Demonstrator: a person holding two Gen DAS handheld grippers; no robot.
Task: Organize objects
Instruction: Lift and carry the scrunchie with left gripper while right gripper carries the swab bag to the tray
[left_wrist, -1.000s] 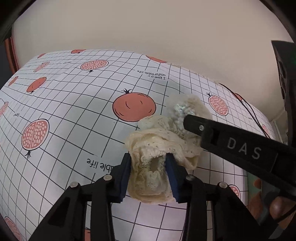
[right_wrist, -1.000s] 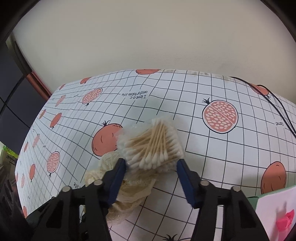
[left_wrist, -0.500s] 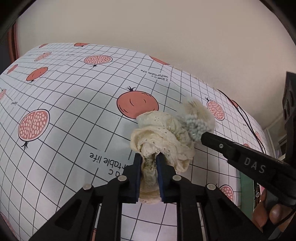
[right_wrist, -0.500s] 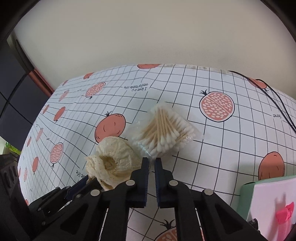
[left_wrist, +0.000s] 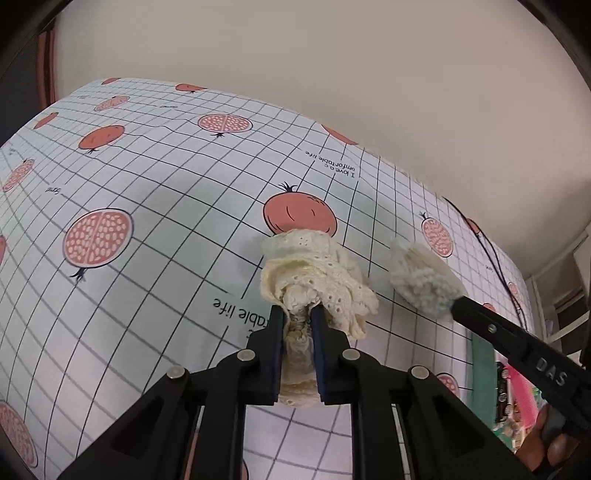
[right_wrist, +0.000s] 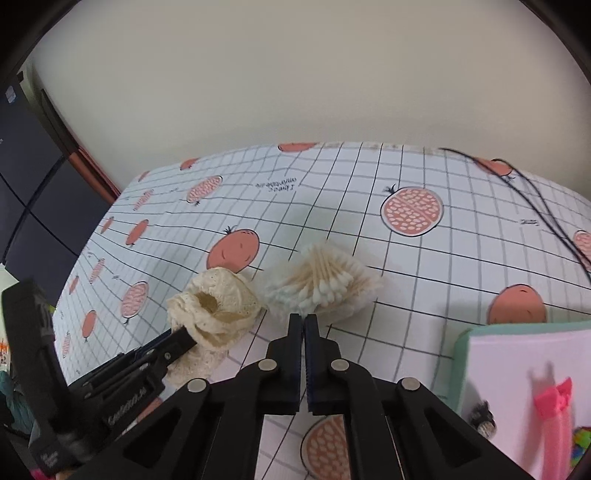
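Swab pack (right_wrist: 325, 288) pinched at edge, prob. lifted.

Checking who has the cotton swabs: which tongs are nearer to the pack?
Right. The right tongs are shut on the cotton swab pack edge; the left tongs grip the cream lace scrunchie beside it.

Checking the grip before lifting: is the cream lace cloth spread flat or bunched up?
Bunched up. The lace cloth sits crumpled in folds, its near end pinched between the left tongs on the tablecloth.
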